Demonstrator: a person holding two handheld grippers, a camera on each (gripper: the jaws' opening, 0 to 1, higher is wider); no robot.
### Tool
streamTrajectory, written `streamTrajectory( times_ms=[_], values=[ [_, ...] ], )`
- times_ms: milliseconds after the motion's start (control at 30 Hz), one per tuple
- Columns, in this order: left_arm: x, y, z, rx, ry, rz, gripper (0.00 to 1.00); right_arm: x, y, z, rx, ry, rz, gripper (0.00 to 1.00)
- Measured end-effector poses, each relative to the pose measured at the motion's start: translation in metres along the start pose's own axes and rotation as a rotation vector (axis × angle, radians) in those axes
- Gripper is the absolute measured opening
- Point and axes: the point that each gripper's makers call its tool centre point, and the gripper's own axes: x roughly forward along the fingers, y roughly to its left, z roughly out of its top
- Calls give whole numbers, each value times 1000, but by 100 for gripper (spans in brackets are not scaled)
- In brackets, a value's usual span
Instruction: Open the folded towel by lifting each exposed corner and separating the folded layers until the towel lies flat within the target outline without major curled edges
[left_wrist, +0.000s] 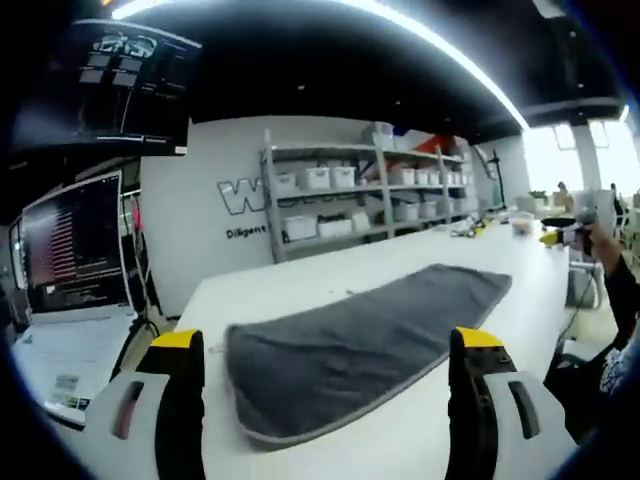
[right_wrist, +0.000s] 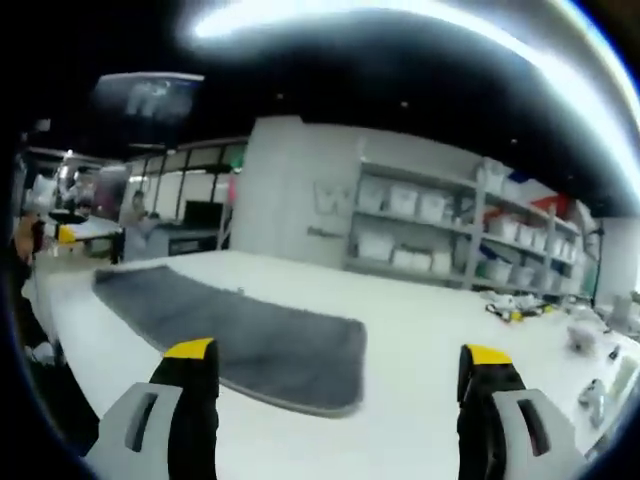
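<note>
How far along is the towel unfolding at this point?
Done: nothing that shows. The grey towel lies on the white table as a long narrow strip, seemingly still folded; no target outline is discernible. In hand: nothing; the left gripper and right gripper hover open above it. Left: lifting corners and spreading the layers flat.

Bare table (right_wrist: 420, 330) beside towel (right_wrist: 240, 335); clutter (right_wrist: 520, 312) far

Grey towel (left_wrist: 360, 345) flat beyond the gaping claw (left_wrist: 333, 380).
</note>
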Motion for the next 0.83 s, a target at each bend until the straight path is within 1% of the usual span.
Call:
streamTrajectory(
  times_ms=[100, 167, 300, 367, 500, 633, 833],
  values=[
    [-2, -3, 3, 11, -2, -4, 100, 0, 0, -5, -6, 12, 3, 100],
    [-2, -1, 3, 9, -2, 3, 100, 2, 1, -14, -24, 37, 4, 100],
    [1, 3, -1, 4, 13, 16, 100, 4, 4, -27, -27, 63, 14, 100],
    [3, 1, -2, 2, 15, 11, 100, 5, 2, -31, -16, 68, 13, 100],
    [5, -2, -4, 4, 18, 3, 100, 6, -1, -32, -12, 71, 5, 100],
    [7, -7, -6, 4, 21, -10, 100, 6, 0, -30, -15, 67, 5, 100],
    [9, -11, -8, 3, 30, -23, 100, 3, -4, -35, -4, 72, 2, 100]
  ],
)
